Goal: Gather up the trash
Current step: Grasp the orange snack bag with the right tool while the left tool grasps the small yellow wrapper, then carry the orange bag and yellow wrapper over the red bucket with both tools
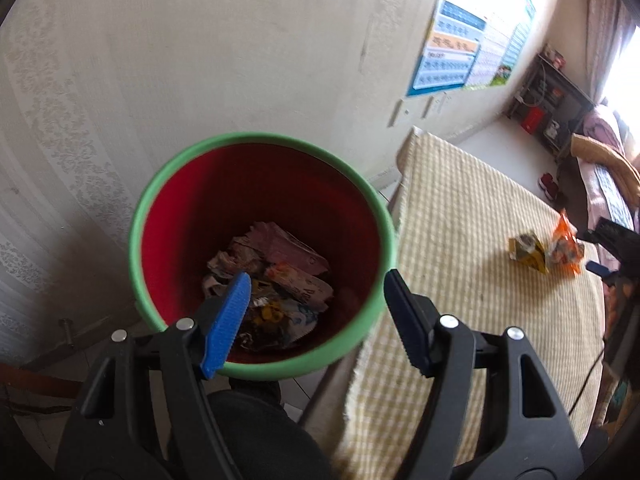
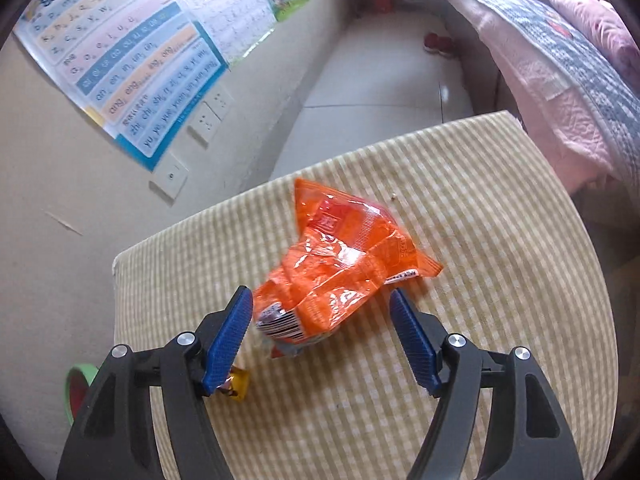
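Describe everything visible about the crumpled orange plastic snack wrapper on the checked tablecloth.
The crumpled orange plastic snack wrapper is glossy, creased film, with a red-and-white label patch near its far end and a barcode on its near end. It looks puffed up yet crinkled, with crimped seams at the ends. It lies on the yellow-and-white checked tablecloth, its near end between the open blue pads of the right gripper, which has not closed on it. In the left wrist view it sits beside a smaller yellow wrapper.

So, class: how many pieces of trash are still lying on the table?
2: an orange wrapper between the open right gripper fingers, and a yellow wrapper beside it. More may be out of view.
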Demonstrator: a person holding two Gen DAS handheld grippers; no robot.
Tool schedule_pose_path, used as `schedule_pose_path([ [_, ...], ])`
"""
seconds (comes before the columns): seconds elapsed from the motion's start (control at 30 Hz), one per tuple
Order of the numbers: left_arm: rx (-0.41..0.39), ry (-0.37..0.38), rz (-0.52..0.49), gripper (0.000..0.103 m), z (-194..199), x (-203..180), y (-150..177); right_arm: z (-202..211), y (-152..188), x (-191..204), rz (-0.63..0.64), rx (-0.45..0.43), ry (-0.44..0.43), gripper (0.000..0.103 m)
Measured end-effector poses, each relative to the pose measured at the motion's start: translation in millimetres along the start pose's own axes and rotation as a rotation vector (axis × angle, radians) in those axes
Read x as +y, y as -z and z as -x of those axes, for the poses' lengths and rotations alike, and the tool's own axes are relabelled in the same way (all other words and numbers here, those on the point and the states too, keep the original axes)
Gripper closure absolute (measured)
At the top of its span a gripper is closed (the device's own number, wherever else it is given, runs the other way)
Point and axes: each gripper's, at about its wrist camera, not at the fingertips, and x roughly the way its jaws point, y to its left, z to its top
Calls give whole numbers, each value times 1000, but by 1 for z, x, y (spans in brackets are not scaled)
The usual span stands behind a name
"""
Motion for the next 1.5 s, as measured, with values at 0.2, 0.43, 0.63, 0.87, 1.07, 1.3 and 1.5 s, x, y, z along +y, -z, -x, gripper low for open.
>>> schedule_pose_path([
  [0.2, 35, 47, -85, 37, -7, -40, 8, -16, -2, -9, -66, 91, -192, 54],
  [0.43, 76, 217, -177, 37, -31, -123, -7, 34, 29, -28, 29, 59, -311, 57],
  [0.63, 116, 295, -266, 34, -71, -208, -19, 64, 88, -72, 60, 54, -282, 56],
  [0.87, 223, 255, -351, 35, -121, -263, -14, 70, 116, -91, 79, 56, -245, 56],
  [1.07, 212, 235, -395, 72, -113, -269, -12, 71, 121, -99, 59, 59, -262, 56],
  [1.3, 148, 209, -441, 75, -76, -251, -5, 76, 128, -92, 78, 53, -266, 56],
  [1.5, 120, 219, -439, 75, -41, -224, 10, 81, 139, -73, 167, 80, -252, 55],
])
